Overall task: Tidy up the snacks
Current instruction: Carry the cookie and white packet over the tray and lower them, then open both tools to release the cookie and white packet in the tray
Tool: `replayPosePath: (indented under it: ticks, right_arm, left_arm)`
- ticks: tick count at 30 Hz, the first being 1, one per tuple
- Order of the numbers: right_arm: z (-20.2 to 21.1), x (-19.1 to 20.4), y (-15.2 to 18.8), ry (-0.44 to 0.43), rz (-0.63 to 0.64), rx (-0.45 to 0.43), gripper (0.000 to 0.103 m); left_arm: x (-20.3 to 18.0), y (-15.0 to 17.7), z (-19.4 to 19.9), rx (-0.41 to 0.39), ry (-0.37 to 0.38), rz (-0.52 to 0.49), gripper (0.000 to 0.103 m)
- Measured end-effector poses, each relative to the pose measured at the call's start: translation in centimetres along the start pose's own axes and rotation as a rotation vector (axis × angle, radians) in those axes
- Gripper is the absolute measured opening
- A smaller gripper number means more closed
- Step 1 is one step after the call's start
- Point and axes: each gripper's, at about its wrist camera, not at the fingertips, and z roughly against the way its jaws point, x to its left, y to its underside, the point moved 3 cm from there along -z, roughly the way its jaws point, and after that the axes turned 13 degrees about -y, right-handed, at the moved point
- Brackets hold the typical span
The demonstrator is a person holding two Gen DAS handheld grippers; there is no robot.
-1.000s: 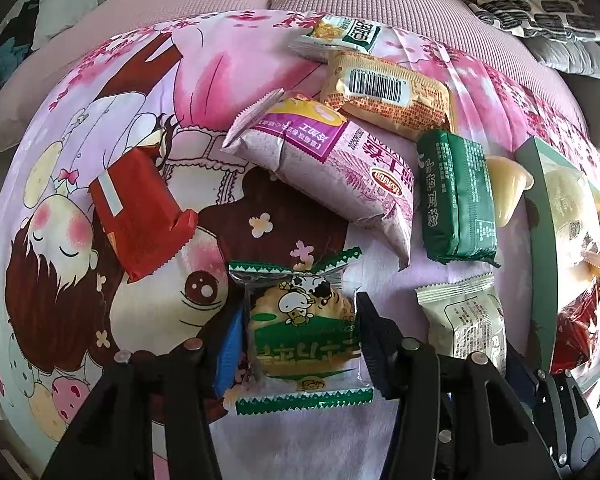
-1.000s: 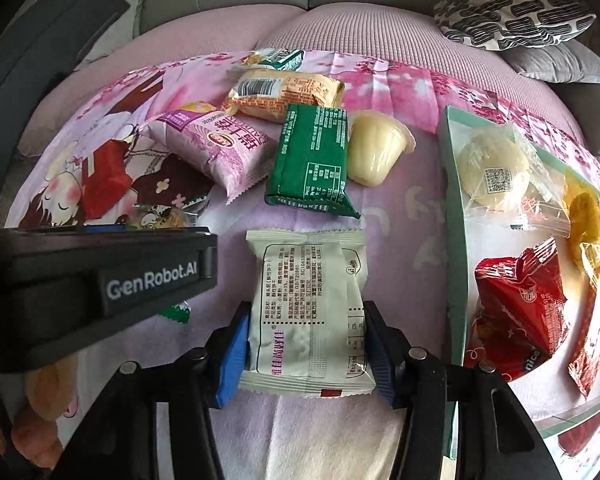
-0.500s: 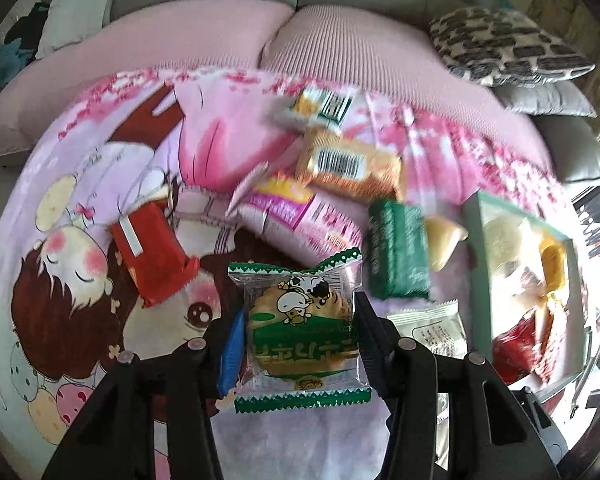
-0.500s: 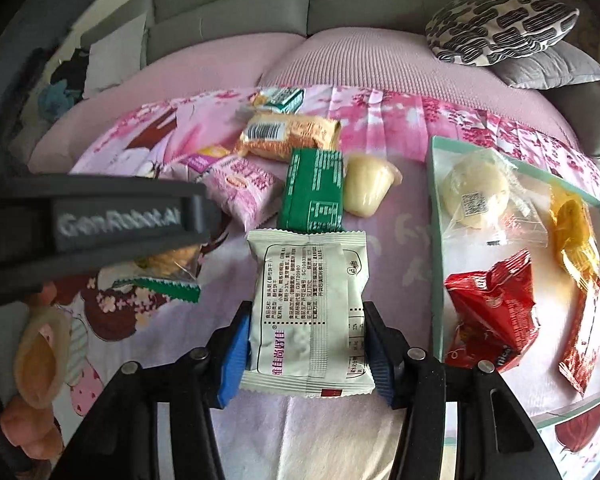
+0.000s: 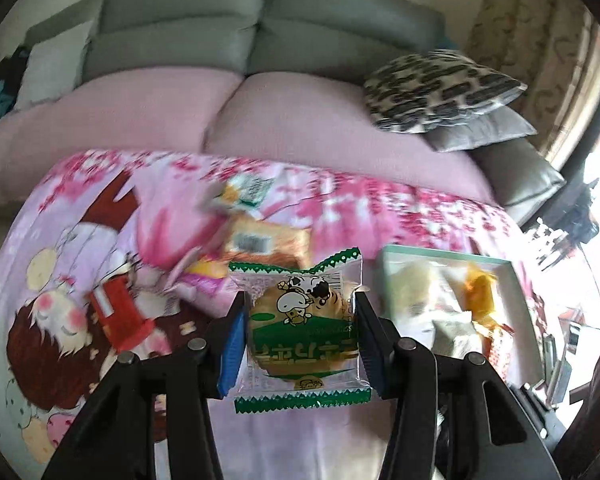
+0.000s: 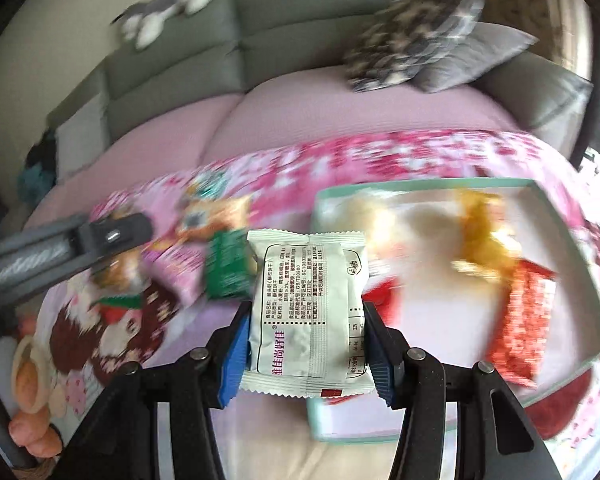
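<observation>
Left gripper (image 5: 302, 342) we had clamped on green cow-print cookie pack (image 5: 300, 336) above cartoon blanket (image 5: 80, 272), right gripper (image 6: 306, 344) clamped on white biscuit pack (image 6: 308, 312) w/ teal tray (image 6: 428, 188) behind it, bg blurred.

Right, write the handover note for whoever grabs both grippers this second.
Left gripper: shut on the green cookie packet, held up above the blanket.
Right gripper: shut on the white packet, held by the tray's near left edge.
Done: the tray already holds a red bag, a yellow snack and a pale bun.
Left: put both held packets in the tray, then collect the green bar, orange packet and red packet lying on the blanket.
</observation>
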Motion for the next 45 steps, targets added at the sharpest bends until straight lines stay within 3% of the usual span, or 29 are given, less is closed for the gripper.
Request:
replayPosePath:
  ticks: [7, 17, 30, 45]
  right_arm:
    - [3.0, -7.7, -0.5, 0.122, -0.185, -0.053, 0.055]
    - [5.8, -14.1, 0.2, 0.216, -0.328, -0.095, 0.055]
    - [3.0, -15.7, 1.2, 0.172, -0.39, -0.029, 0.055]
    - [3.4, -15.5, 1.0, 0.162, -0.389, -0.031, 0.056]
  left_arm:
    - [-6.2, 0.9, 1.1, -0.037, 0.091, -0.138, 0.052]
    - [-13.5, 3.3, 1.0, -0.025, 0.174, -0.31, 0.052]
    - [-16.9, 4.6, -1.9, 0.035, 0.173, -0.362, 0.052]
    - [-17.0, 4.6, -2.0, 0.048, 0.164, -0.354, 0.055]
